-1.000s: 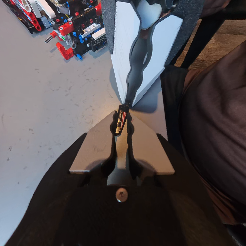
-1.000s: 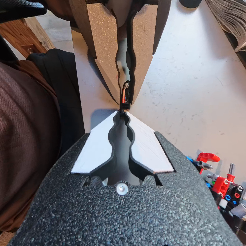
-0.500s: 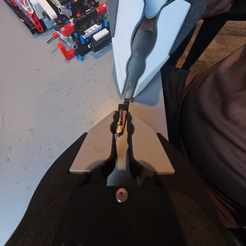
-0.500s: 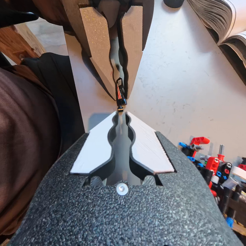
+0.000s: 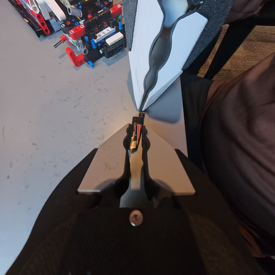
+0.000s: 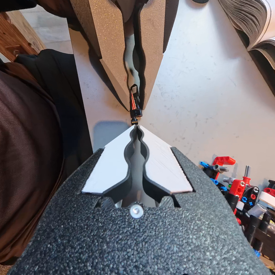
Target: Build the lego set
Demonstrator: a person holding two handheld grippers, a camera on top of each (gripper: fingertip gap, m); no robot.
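Note:
My left gripper (image 5: 136,126) has grey fingers and is shut on a small black lego piece (image 5: 136,134) with a red-and-white striped sticker. A short black pin (image 5: 141,114) sticks out of the piece's front end. My right gripper (image 5: 142,109), with white fingers, comes from the far side with its jaws closed, and its tips meet the pin's end. In the right wrist view the closed right gripper (image 6: 136,126) sits just before the pin (image 6: 134,121), which projects from the black piece (image 6: 134,98) held in the left gripper (image 6: 136,109).
The partly built red, black and white lego model (image 5: 92,34) stands on the grey table (image 5: 52,111) at the far left; it also shows in the right wrist view (image 6: 238,190). An open instruction book (image 6: 253,22) lies beyond. A person's torso (image 5: 230,148) is at the table edge. My two grippers' fingertips are within a few centimetres of each other.
Half a second ago the right gripper was slightly open and drawn back from the pin. It has closed and come back against the pin's end. The left gripper has held the piece still.

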